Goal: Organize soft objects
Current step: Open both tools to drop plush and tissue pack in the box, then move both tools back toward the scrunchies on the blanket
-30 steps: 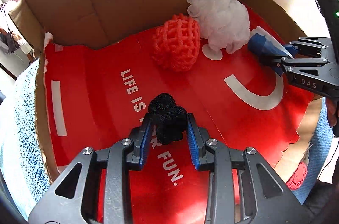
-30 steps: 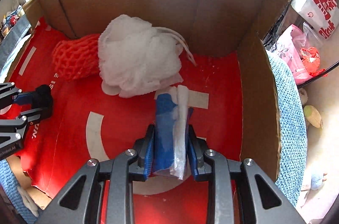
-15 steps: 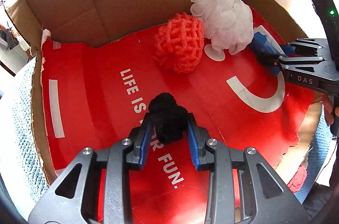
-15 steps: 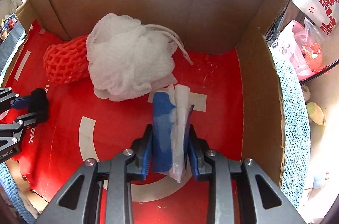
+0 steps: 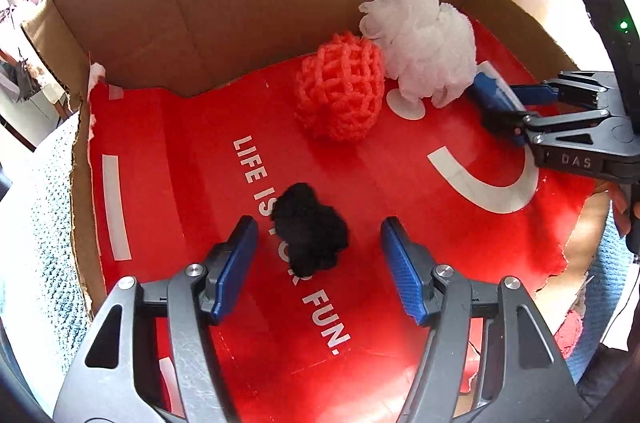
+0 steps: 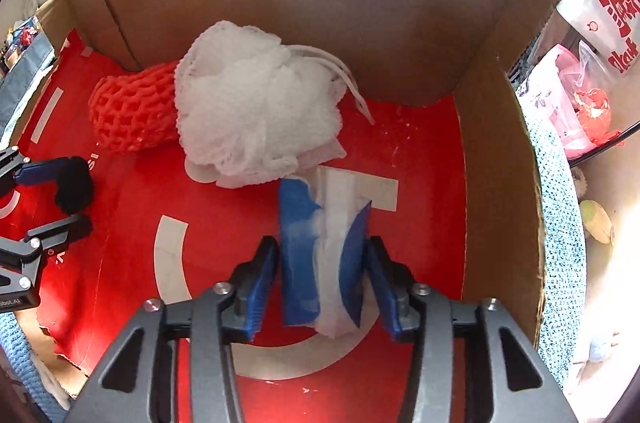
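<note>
Two releases underway: your left gripper (image 5: 316, 255) fingers are opening, clear of the black pom (image 5: 310, 229) on the box floor (image 5: 160, 159), centre-near. Your right gripper (image 6: 320, 283) is opening around the blue-white packet (image 6: 316, 251). Both look light and compressible; pinch mid-body.

The red-floored cardboard box (image 5: 168, 151) carries four soft things — black pompom (image 5: 310, 229), orange net ball (image 5: 340, 93), white mesh puff (image 5: 424, 43), blue-white packet (image 6: 320, 243).
</note>
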`<control>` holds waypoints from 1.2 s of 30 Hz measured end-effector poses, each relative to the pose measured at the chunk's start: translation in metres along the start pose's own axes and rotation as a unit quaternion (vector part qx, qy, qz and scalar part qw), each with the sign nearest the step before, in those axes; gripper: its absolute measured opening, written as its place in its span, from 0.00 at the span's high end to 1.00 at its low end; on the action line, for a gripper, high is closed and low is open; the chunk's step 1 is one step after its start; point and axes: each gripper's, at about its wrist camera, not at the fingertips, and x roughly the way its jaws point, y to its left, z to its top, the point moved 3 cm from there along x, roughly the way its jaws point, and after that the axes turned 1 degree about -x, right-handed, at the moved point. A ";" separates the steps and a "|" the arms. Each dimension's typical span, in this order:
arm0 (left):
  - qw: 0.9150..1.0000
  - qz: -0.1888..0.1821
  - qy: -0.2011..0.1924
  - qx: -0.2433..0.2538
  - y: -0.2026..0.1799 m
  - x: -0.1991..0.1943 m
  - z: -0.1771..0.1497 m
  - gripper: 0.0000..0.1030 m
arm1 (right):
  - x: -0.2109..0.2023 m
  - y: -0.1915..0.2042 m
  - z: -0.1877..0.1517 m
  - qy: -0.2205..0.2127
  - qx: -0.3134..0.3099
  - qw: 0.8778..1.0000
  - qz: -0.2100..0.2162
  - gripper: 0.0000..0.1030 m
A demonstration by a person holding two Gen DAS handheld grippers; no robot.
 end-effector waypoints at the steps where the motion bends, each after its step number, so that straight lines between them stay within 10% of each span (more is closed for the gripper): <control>1: 1.000 -0.001 -0.001 -0.002 0.000 -0.001 0.000 0.40 | 0.000 0.001 0.000 0.000 -0.002 1.000 0.002 0.44; 24: 0.992 -0.018 -0.126 -0.009 -0.026 -0.098 -0.035 0.26 | -0.119 0.019 -0.034 -0.131 0.003 0.991 0.020 0.18; 36: 0.958 0.007 -0.285 -0.032 -0.060 -0.177 -0.093 0.07 | -0.199 0.042 -0.104 -0.262 0.007 0.965 0.012 0.00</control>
